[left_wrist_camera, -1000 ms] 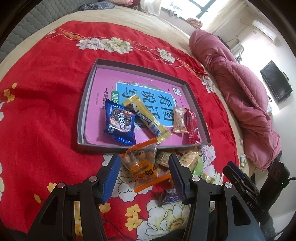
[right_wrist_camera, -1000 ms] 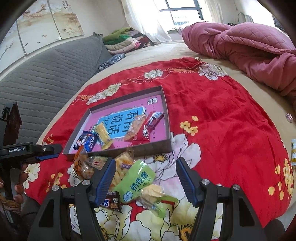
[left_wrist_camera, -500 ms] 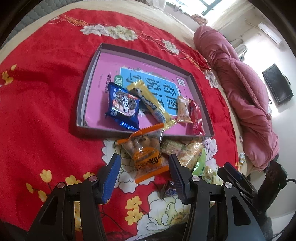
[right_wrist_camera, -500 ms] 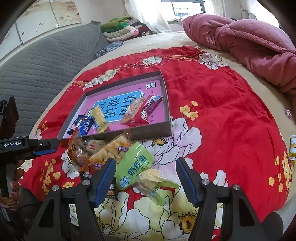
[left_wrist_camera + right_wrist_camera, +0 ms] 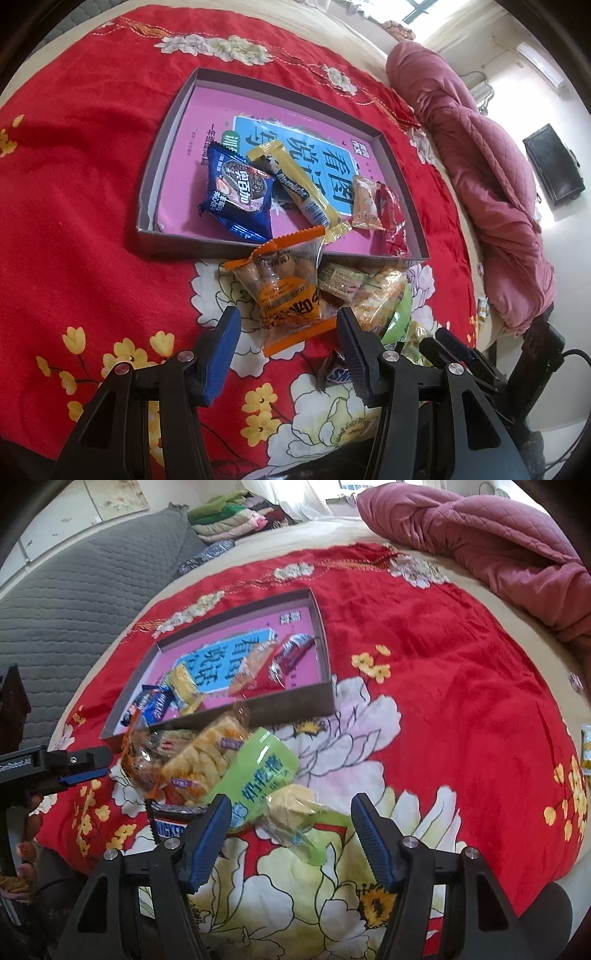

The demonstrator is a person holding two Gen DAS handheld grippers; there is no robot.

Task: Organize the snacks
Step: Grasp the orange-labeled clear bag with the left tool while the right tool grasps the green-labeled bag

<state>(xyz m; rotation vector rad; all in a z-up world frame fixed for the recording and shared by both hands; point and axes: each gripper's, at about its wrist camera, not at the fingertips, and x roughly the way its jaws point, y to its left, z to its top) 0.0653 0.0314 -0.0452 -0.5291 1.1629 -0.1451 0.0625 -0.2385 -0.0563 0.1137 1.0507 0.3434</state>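
Both grippers, left and right, stay wide, seemingly lower over snacks.

Both grippers agape, downward-tilted

Red floral cloth, pink-lined tray

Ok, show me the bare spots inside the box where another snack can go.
Free: the pink floor of the box along its far wall and left wall, beyond the blue cookie pack. Crowded: the near half, where the yellow bar, small tan packet and red packet lie side by side.
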